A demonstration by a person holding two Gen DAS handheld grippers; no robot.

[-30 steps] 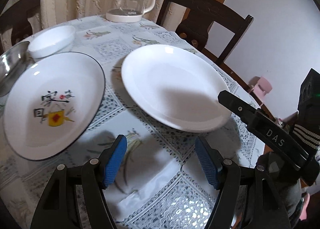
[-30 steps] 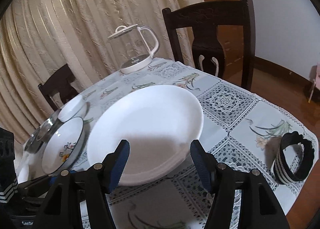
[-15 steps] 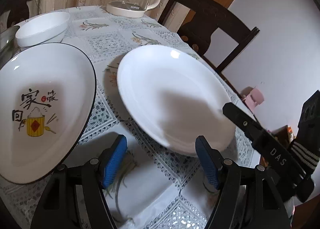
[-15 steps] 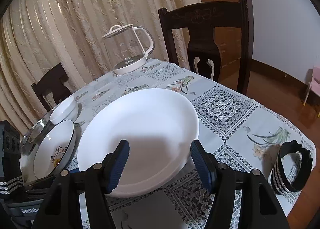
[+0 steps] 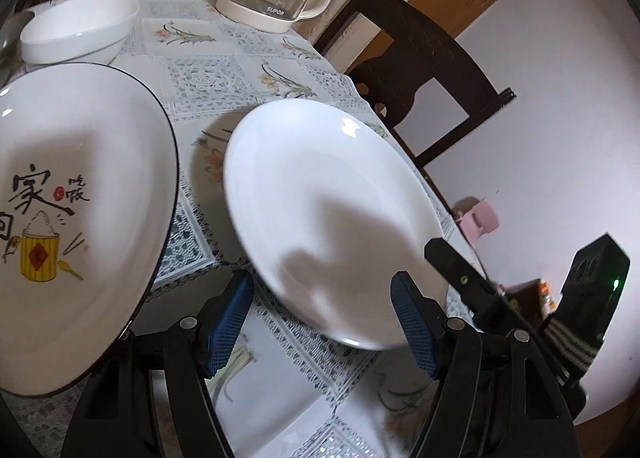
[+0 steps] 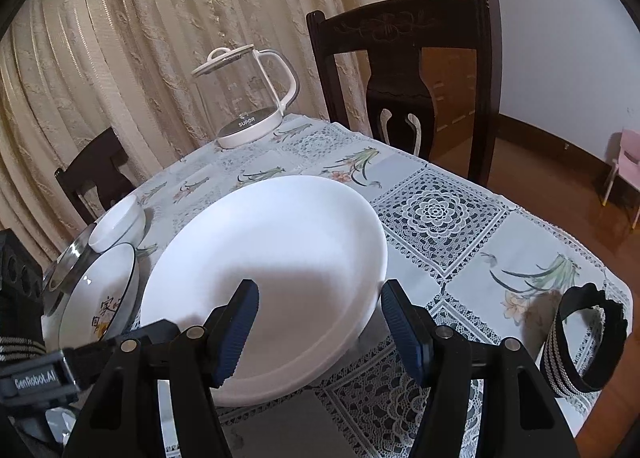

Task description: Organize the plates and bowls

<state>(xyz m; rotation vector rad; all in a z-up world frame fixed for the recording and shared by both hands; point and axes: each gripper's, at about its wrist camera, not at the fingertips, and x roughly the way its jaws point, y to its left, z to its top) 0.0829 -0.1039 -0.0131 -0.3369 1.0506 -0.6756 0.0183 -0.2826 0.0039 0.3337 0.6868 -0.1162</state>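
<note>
The bench (image 6: 440, 213) is covered by a lace-and-flower cloth; curtains (image 6: 120, 37) and dark chairs (image 6: 404, 69) are seen behind. The plain white plate (image 6: 272, 258) is set centrally, the printed plate (image 5: 72, 193) beside it, partly cut off. Both the left claw (image 5: 322, 322) and the right claw (image 6: 320, 332) are held spread, empty. A metal lid's (image 6: 66, 266) edge is mostly hidden.

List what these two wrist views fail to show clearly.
- Printed plate: left wrist view, left edge cuts it off.
- Metal dish: right wrist view, mostly behind the printed plate and small bowl.
- Plain white plate: right wrist view, near rim behind the right gripper.
</note>
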